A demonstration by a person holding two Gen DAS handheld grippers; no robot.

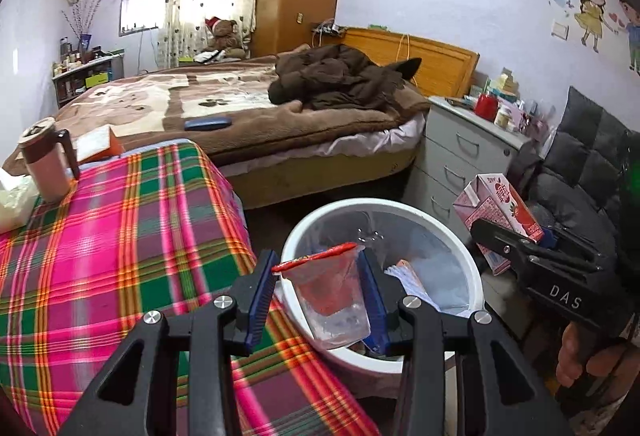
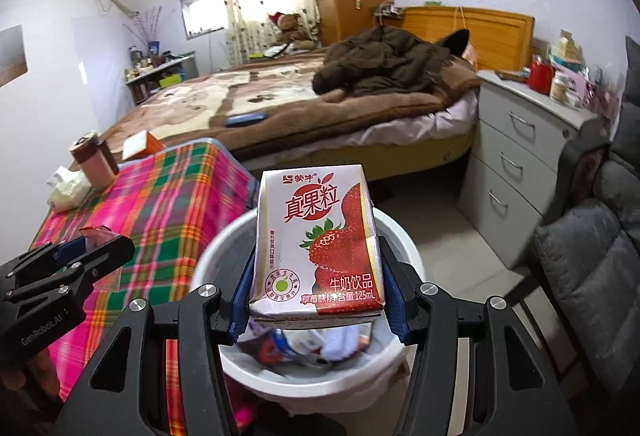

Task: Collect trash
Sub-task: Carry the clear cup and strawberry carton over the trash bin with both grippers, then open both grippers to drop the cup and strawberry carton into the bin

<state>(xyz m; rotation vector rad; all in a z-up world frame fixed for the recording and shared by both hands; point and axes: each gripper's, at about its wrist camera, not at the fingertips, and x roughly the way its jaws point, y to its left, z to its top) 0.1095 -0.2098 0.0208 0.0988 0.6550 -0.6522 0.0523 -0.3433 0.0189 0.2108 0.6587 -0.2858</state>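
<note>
Trash held over the white bin (image 1: 452, 220)

A plastic cup (image 1: 332, 288) is clamped in the left hand-held gripper (image 1: 320, 296); a strawberry milk carton (image 2: 320, 240) is gripped by the right hand-held gripper (image 2: 318, 296).

Mug (image 1: 46, 166) on plaid cloth (image 1: 120, 236); coat (image 1: 340, 80) on bed (image 1: 224, 116).

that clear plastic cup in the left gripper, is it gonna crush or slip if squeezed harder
Probably crushable: the clear plastic cup looks thin-walled, and its red foil lid is already peeled and bent. Likely light, since little seems left inside. The left gripper has ribbed blue pads that should limit slipping.
</note>
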